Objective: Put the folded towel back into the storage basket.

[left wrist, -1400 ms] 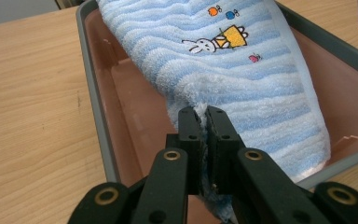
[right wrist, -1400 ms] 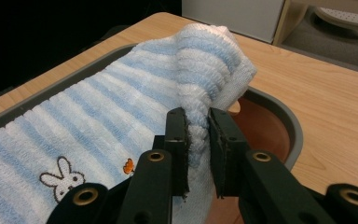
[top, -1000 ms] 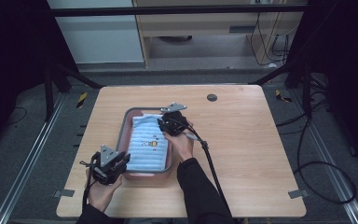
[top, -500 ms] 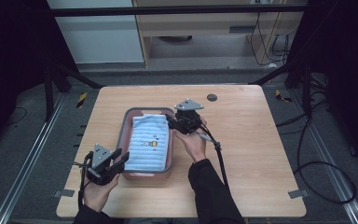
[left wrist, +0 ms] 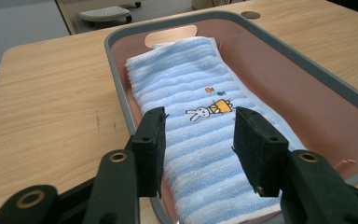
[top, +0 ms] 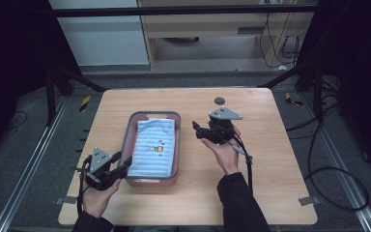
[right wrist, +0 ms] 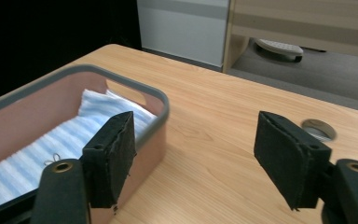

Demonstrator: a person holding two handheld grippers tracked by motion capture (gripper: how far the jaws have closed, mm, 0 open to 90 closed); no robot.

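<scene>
Hovering at the front-left part of the worktop (top: 270, 193): left hand-held gripper (top: 118, 166), held in a hand (top: 96, 195), jaws spread apart and gripping nothing, aimed at the near end of the tray. Seen along those jaws in the left gripper view: folded blue-and-white striped towel (left wrist: 200, 121) with a small rabbit print, lying flat inside the tray (left wrist: 307, 70), nearest end just past the jaw tips.

Sitting left of the worktop's middle, long side running front to back: pink tray (top: 134, 126) with grey rim, towel (top: 153, 147) covering most of its floor.

Raised just right of the tray, near the middle of the worktop: right hand-held gripper (top: 198, 131), in a hand (top: 227, 154), jaws wide apart and empty, pointing left toward the tray's rim. Near the back edge: small dark round hole (top: 219, 100).
</scene>
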